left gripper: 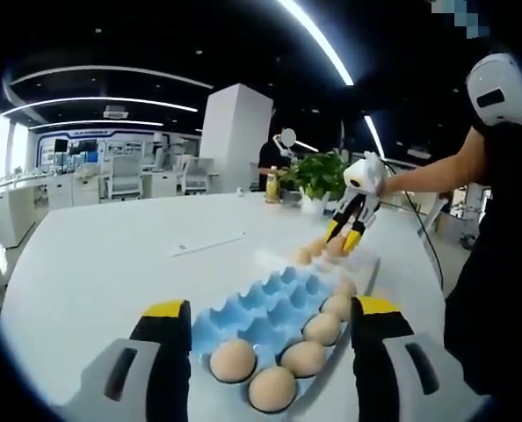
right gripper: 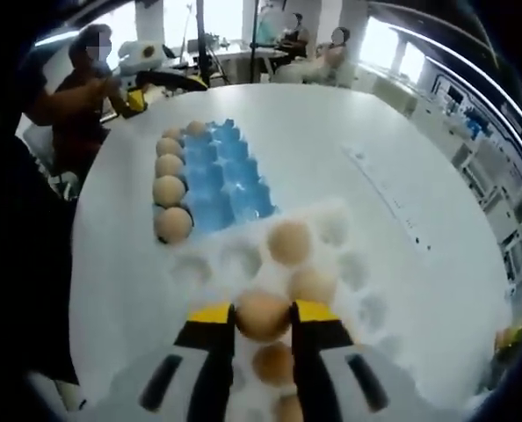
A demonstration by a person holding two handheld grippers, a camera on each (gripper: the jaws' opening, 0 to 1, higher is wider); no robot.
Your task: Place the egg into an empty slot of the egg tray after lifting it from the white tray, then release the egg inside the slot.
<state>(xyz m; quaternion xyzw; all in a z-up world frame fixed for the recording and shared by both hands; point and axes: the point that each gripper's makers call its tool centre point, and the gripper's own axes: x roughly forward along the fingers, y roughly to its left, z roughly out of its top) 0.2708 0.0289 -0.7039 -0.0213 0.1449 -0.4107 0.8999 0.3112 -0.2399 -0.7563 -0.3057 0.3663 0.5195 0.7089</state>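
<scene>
My right gripper [right gripper: 263, 312] is shut on a brown egg [right gripper: 263, 316] low over the white tray [right gripper: 349, 230], which holds other eggs [right gripper: 289, 242]. Beyond the white tray lies the blue egg tray [right gripper: 224, 180]. A row of eggs [right gripper: 169, 190] fills its left edge, and the other slots are bare. In the left gripper view, my left gripper [left gripper: 271, 308] stands open above the near end of the blue egg tray [left gripper: 270, 303]. Several eggs [left gripper: 233, 359] sit along its near and right sides. Farther off, the right gripper [left gripper: 347, 236] holds the egg [left gripper: 335, 247].
The trays rest on a wide white table [left gripper: 112, 264]. A thin strip [left gripper: 208, 245] lies on the table, and a potted plant [left gripper: 318, 174] and a bottle [left gripper: 271, 185] stand at its far edge. A person in dark clothes [left gripper: 498, 264] stands at the right.
</scene>
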